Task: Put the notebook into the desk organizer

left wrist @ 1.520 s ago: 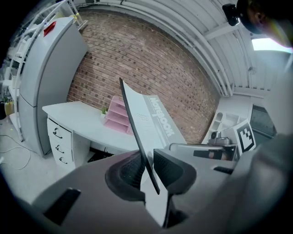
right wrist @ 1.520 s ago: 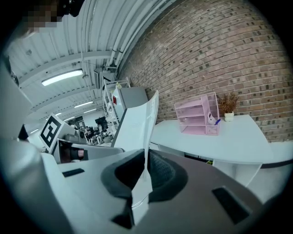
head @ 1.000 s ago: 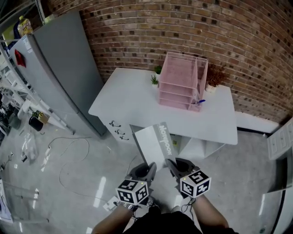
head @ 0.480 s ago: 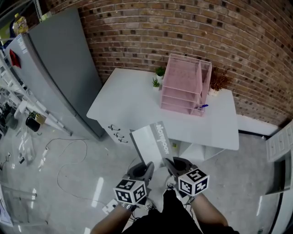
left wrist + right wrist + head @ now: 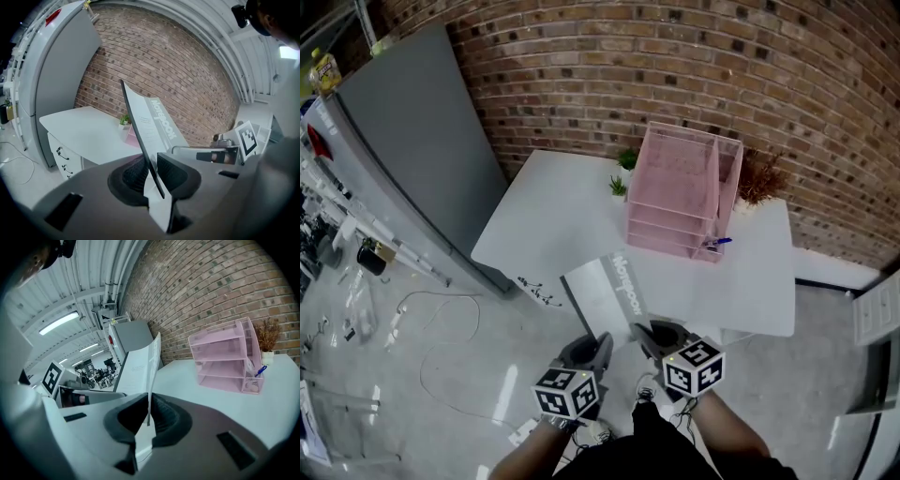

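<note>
My left tool [image 5: 600,341] and right tool [image 5: 647,334] both clamp the notebook [image 5: 605,286] by its near edge; it juts ahead, short of the organizer [image 5: 675,192] on the counter [image 5: 553,216]. I'd carry it flat and aim for a shelf.

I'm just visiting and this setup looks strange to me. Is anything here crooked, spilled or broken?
Nothing stands out. The notebook is pinched at its near edge by the left claw and right claw. The pink organizer stands upright on the white desk.
</note>
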### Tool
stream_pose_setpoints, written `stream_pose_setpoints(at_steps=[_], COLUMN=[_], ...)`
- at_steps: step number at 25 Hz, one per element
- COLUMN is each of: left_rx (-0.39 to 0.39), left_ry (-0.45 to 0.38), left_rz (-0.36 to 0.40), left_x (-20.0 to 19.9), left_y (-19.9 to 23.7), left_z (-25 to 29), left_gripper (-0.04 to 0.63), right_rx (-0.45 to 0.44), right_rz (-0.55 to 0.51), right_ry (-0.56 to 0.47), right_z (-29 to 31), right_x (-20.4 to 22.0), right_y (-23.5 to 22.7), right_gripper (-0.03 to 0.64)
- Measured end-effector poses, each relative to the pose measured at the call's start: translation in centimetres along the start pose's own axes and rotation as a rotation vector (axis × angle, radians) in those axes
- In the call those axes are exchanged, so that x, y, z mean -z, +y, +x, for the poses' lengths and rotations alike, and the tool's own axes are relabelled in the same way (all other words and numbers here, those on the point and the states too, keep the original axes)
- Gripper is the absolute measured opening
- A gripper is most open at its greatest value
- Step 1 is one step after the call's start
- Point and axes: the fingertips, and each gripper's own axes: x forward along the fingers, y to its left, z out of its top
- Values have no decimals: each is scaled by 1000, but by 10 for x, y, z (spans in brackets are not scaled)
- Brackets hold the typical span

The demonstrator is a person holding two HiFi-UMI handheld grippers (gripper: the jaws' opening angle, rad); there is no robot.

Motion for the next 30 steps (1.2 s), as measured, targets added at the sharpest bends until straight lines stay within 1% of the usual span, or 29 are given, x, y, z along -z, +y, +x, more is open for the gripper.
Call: stream_pose_setpoints(at_steps=[8, 17, 24, 30], left_rx=[-10, -9, -13, -7], left_ry=[32, 61, 99, 135], left_rz=[-35, -56, -80, -74], left_x=[-6, -4, 6, 11], left_y=[-2, -16, -22, -26], left_z=[60, 120, 147, 164], left_gripper=[60, 60, 60, 60], right_rx=[-12, -18, -19, -8], right_rz=[46, 109, 151, 204], right_ry=[36, 59, 84, 87], right_z=[9, 3, 0, -3], right_x=[-10, -13, -4, 1], right_y=[-60, -122, -150, -168], right_gripper=[19, 17, 17, 17])
